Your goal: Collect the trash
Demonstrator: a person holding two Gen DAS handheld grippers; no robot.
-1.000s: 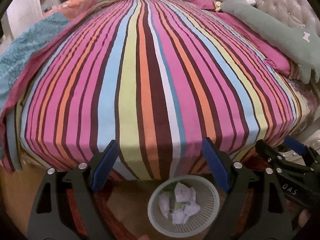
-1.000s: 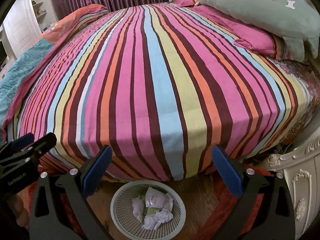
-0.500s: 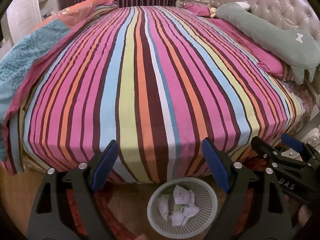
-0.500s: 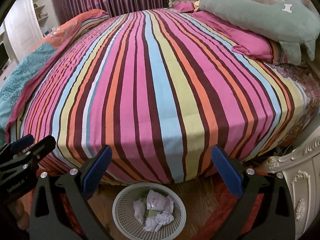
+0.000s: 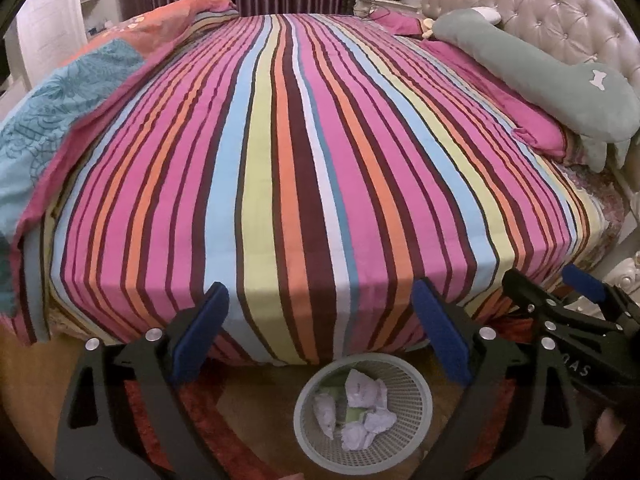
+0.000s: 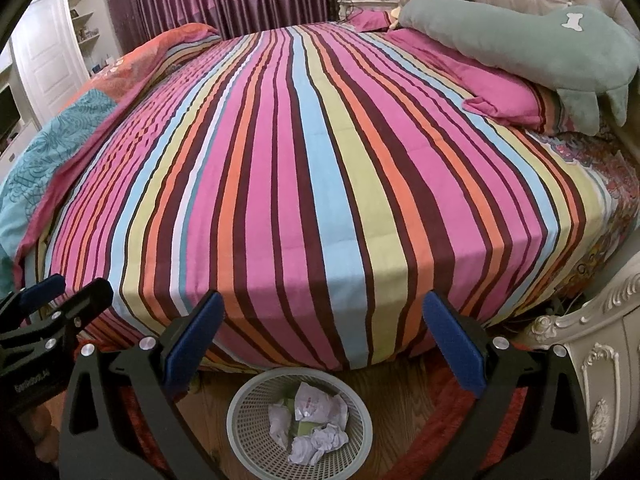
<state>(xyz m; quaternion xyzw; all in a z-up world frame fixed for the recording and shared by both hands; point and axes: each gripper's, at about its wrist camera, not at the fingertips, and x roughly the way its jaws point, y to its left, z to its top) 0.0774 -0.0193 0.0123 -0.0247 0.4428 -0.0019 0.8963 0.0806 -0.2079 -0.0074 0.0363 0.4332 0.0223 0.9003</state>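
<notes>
A round white mesh basket (image 5: 416,396) stands on the floor at the foot of the bed and holds several crumpled paper balls (image 5: 366,394); it also shows in the right wrist view (image 6: 244,404) with the paper (image 6: 320,404) inside. My left gripper (image 5: 320,332) is open and empty, above and behind the basket. My right gripper (image 6: 320,340) is open and empty too. Each gripper shows at the edge of the other's view: the right one (image 5: 560,300) and the left one (image 6: 60,296).
A bed with a striped cover (image 5: 304,160) fills both views. A green plush toy (image 5: 552,76) and pink pillow (image 5: 532,128) lie at the right by the headboard. A folded blue-orange quilt (image 5: 60,112) lies left. An ornate white nightstand (image 6: 592,352) stands right.
Both grippers have drawn back and tilted up a little, so the bed looks farther and the basket sits lower in view. Both stay open and empty.
</notes>
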